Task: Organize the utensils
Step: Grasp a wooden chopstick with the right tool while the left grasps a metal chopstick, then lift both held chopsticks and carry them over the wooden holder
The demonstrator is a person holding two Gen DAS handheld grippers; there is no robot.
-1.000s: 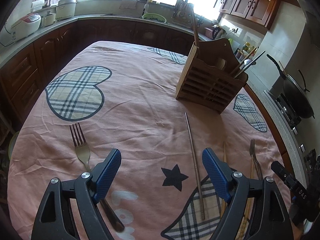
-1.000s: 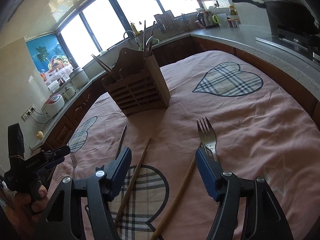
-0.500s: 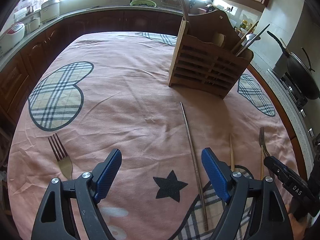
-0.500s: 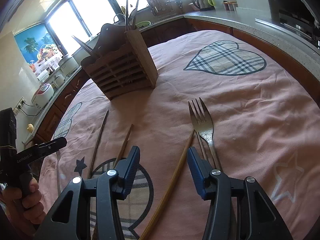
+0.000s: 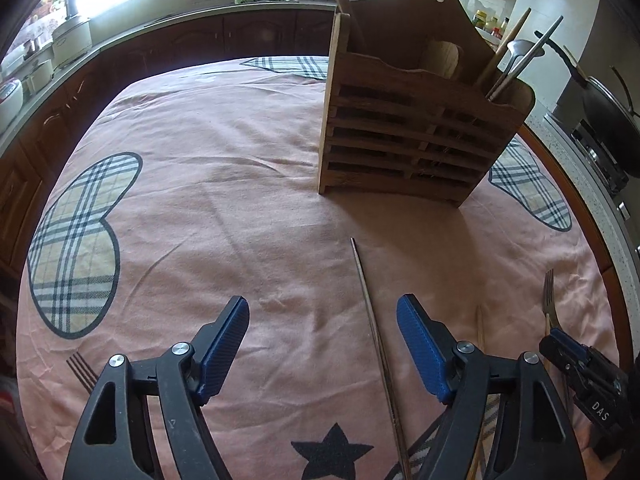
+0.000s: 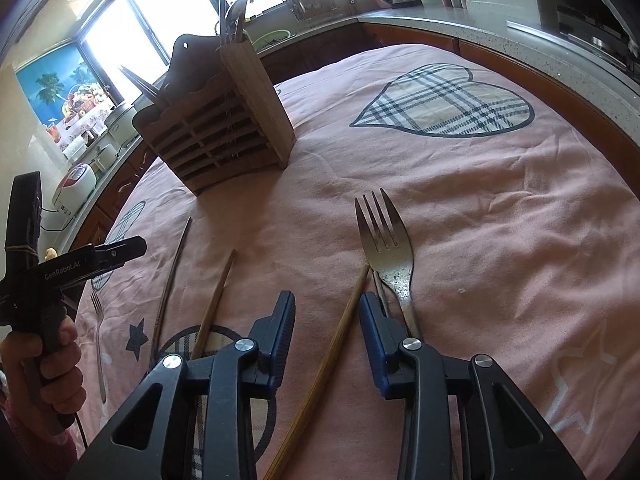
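Note:
My left gripper (image 5: 320,308) hovers low over the pink tablecloth, jaws closing. A thin metal chopstick (image 5: 370,320) lies between its fingers, nearer the right pad and touched by neither. My right gripper (image 6: 326,304) is also closing, with a wooden chopstick (image 6: 346,328) lying between its pads close to the right one, not pinched. A large metal fork (image 6: 384,248) lies just right of that gripper. A second wooden chopstick (image 6: 218,296) and the metal chopstick (image 6: 172,272) lie to its left. The slatted wooden utensil holder (image 5: 420,132) stands beyond, with several utensils in it.
A small fork (image 5: 80,368) pokes out behind my left gripper's left finger. A person's hand (image 6: 48,364) holds the left gripper's handle. Kitchen counters with appliances ring the table; a wok (image 5: 612,120) sits on the stove to the right.
My left gripper has moved forward and to the right, so the metal chopstick now lies between its fingers and the small fork has slipped to the lower left. My right gripper has sunk and narrowed around the wooden chopstick.

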